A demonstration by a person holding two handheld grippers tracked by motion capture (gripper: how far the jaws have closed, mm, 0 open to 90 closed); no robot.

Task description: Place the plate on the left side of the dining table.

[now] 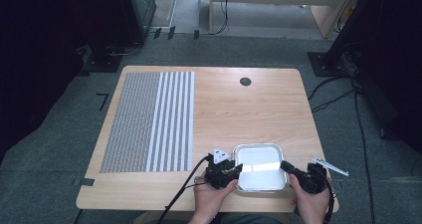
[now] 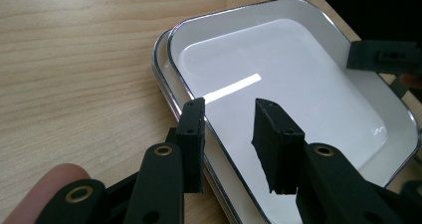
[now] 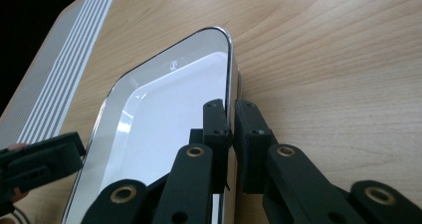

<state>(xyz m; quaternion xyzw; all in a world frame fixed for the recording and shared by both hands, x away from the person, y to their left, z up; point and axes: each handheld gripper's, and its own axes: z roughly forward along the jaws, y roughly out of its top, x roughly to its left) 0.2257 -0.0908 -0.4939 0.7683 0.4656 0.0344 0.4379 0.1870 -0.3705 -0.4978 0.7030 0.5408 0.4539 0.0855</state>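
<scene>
The tray (image 1: 259,167) sits at the near edge of the table (image 1: 249,109), between the two hands, white inside with a bright metal rim. In the left gripper view a second rim shows just under and outside the top one, so it looks like two trays stacked.

The right gripper (image 3: 232,129) has its jaws closed narrow on the tray's right rim, one pad inside the wall and one outside, pinching it. The left gripper (image 2: 229,134) straddles the left rim with its jaws apart: one pad stands outside the rim and the other hangs over the white floor, neither pressing.

With only one side gripped, a lift would likely tilt the tray and let the thin rim slip from the pads. If the trays are nested, the lower one may stick and come up too, or drop free and slide off the near edge.

A striped mat (image 1: 149,122) lies well apart, on the left.
</scene>
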